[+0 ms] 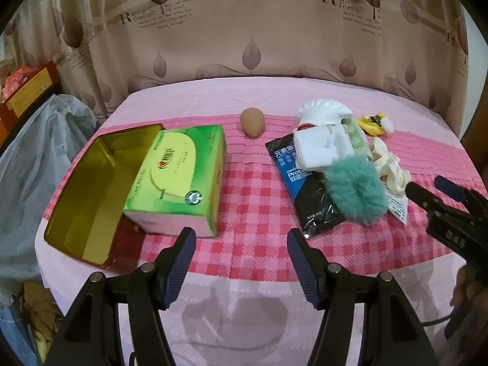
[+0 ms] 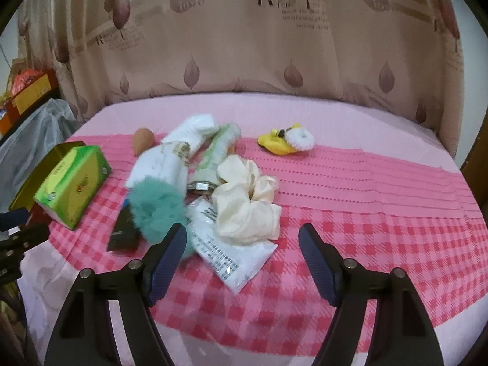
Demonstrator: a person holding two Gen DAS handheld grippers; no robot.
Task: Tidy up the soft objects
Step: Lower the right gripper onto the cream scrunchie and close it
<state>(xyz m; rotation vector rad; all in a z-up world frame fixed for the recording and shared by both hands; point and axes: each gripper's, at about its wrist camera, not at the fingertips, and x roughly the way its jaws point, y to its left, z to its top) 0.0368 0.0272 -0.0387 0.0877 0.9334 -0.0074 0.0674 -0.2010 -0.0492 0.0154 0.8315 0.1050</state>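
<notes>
A heap of soft things lies on the pink checked cloth (image 2: 381, 244): a cream scrunchie (image 2: 247, 201), a teal fluffy piece (image 2: 158, 210), white socks (image 2: 164, 164) and a white packet (image 2: 231, 259). My right gripper (image 2: 242, 231) hovers open just in front of the scrunchie, and its pads touch nothing. In the left wrist view the heap sits to the right: the teal fluffy piece (image 1: 353, 192), the socks (image 1: 320, 149) and a black packet (image 1: 305, 189). My left gripper (image 1: 239, 238) is open and empty over bare cloth. An open gold tin (image 1: 88, 189) stands at the left.
A green tissue box (image 1: 180, 177) leans on the tin's edge. A beige egg-shaped sponge (image 1: 252, 121) and a yellow and white plush item (image 2: 283, 141) lie further back. A curtain (image 1: 244, 30) hangs behind the table. Bags and boxes (image 1: 30, 91) crowd the left side.
</notes>
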